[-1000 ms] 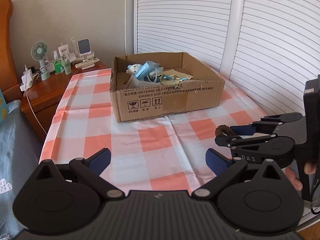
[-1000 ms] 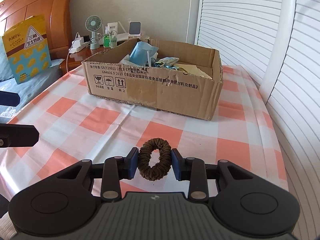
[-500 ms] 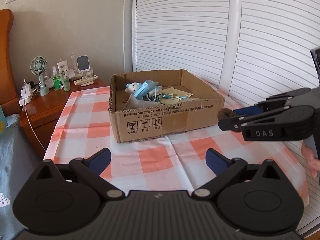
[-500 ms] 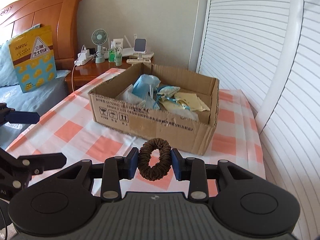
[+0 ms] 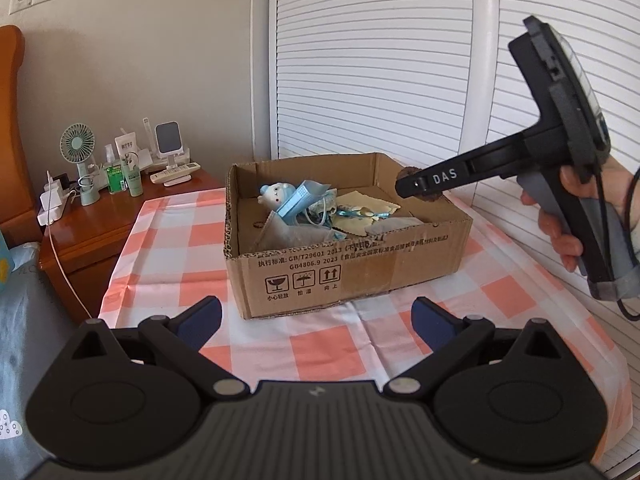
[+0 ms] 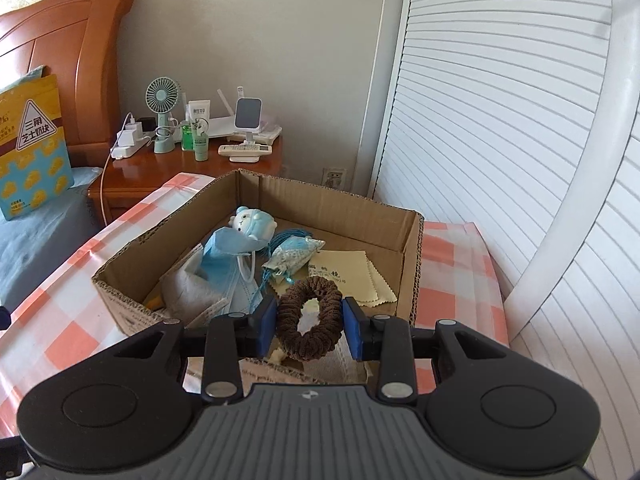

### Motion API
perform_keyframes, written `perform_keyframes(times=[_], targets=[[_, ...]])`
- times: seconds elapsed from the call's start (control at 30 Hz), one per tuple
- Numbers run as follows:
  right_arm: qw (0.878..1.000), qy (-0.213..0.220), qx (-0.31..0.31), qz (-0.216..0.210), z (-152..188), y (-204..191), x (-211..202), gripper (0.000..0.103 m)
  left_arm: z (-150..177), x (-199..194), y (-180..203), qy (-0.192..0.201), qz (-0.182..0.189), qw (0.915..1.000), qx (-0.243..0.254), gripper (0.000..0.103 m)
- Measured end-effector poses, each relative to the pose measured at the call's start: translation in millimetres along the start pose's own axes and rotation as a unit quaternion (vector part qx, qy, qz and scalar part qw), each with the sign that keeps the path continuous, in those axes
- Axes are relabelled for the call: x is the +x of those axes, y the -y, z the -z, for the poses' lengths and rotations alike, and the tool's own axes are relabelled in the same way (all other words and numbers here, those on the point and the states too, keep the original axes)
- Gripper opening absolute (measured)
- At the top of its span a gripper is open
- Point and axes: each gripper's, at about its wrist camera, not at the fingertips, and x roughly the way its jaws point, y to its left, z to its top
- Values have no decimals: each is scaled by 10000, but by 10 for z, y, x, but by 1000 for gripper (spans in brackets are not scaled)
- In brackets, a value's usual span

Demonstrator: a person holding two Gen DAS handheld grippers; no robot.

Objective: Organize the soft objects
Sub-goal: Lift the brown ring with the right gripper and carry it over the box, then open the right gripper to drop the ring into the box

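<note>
My right gripper (image 6: pixel 310 328) is shut on a brown scrunchie (image 6: pixel 310 330) and holds it in the air above the near right part of the open cardboard box (image 6: pixel 412 248). In the left wrist view the right gripper (image 5: pixel 420 184) hangs over the box (image 5: pixel 344 264) with the scrunchie (image 5: pixel 430 199) mostly hidden behind its fingers. The box holds a blue face mask (image 6: pixel 234 256), a small plush toy (image 6: pixel 252 220), a patterned pouch (image 6: pixel 296 254) and a yellow cloth (image 6: pixel 352 276). My left gripper (image 5: pixel 316 316) is open and empty, low in front of the box.
The box stands on a table with a pink-and-white checked cloth (image 5: pixel 320 348). A wooden nightstand (image 6: pixel 192 168) at the back left carries a small fan (image 6: pixel 162 114), bottles and chargers. White louvred doors (image 6: pixel 500 140) run along the right. A bed (image 6: pixel 36 240) lies to the left.
My right gripper has risen from the tabletop and moved forward with the scrunchie until it hangs over the box. The left gripper has lifted and stayed open.
</note>
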Motion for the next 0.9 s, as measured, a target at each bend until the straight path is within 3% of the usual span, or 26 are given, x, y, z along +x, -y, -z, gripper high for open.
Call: perform_keyframes(times=[0.37,0.43,0.6,0.9], targets=[[9996,-142,220,115,-314,266,672,40,45,144,-25,-159,-138,9998,49,101],[9995,-138,250,162,-352,292,778,44,58,158,-40,-196,-147,9997,25,101],[9986,-152,397,316,-372,331,903,86,85,126,-63,-180,-192,9996,27,101],[9980,-119,546,289,-259,163,408,102,119,-117,-90,195,-498,9986,49,102]])
